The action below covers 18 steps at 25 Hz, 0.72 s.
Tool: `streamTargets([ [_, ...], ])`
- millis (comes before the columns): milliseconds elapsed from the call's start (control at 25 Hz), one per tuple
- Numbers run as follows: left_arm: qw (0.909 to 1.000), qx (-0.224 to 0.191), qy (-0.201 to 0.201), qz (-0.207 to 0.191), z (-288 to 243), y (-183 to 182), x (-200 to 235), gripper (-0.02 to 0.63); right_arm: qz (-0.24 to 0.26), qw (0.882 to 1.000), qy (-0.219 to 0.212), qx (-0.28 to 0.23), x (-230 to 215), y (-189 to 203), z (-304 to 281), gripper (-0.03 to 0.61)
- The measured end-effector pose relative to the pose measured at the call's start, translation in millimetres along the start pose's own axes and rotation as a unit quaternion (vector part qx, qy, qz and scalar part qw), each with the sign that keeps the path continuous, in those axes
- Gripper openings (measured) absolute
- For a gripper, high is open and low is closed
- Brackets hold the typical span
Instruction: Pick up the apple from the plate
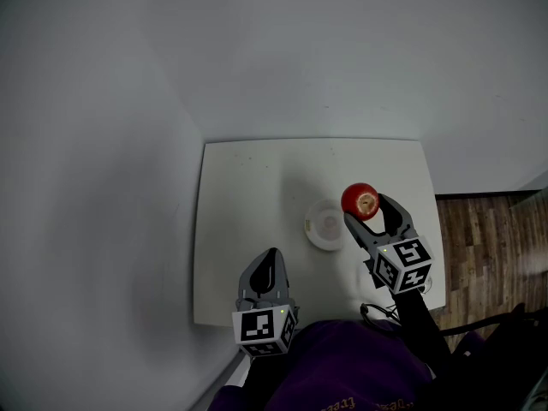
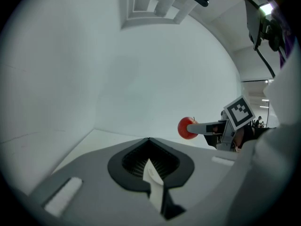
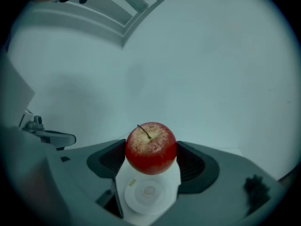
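Observation:
A red apple (image 1: 360, 200) with a stem is held in the air between the jaws of my right gripper (image 1: 366, 205), above and to the right of the small white plate (image 1: 325, 224) on the white table (image 1: 240, 229). In the right gripper view the apple (image 3: 150, 148) fills the gap between the dark pads, and the bare plate (image 3: 148, 193) lies below it. My left gripper (image 1: 269, 268) hangs over the table's near left part, its jaws shut with nothing in them. From the left gripper view the apple (image 2: 187, 128) shows at the right.
The table stands in a corner of pale walls (image 1: 103, 144). Wooden floor (image 1: 488, 229) lies to the right. A purple sleeve (image 1: 342, 366) and dark cables are at the near edge.

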<state>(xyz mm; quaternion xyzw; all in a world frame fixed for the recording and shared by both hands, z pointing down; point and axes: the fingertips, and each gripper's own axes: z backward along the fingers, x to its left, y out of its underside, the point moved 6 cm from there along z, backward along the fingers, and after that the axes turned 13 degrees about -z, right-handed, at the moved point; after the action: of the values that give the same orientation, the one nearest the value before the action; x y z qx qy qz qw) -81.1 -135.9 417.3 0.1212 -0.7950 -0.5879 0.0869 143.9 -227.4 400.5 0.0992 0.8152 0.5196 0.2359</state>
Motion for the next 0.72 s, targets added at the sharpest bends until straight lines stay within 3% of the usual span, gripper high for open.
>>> streamTargets([
  [720,1.0,-0.004,-0.005,0.002,1.6,2.5,2.2,0.008,0.001,1.0,0.007,-0.016,0.0,-2.8,4.4,0.342],
])
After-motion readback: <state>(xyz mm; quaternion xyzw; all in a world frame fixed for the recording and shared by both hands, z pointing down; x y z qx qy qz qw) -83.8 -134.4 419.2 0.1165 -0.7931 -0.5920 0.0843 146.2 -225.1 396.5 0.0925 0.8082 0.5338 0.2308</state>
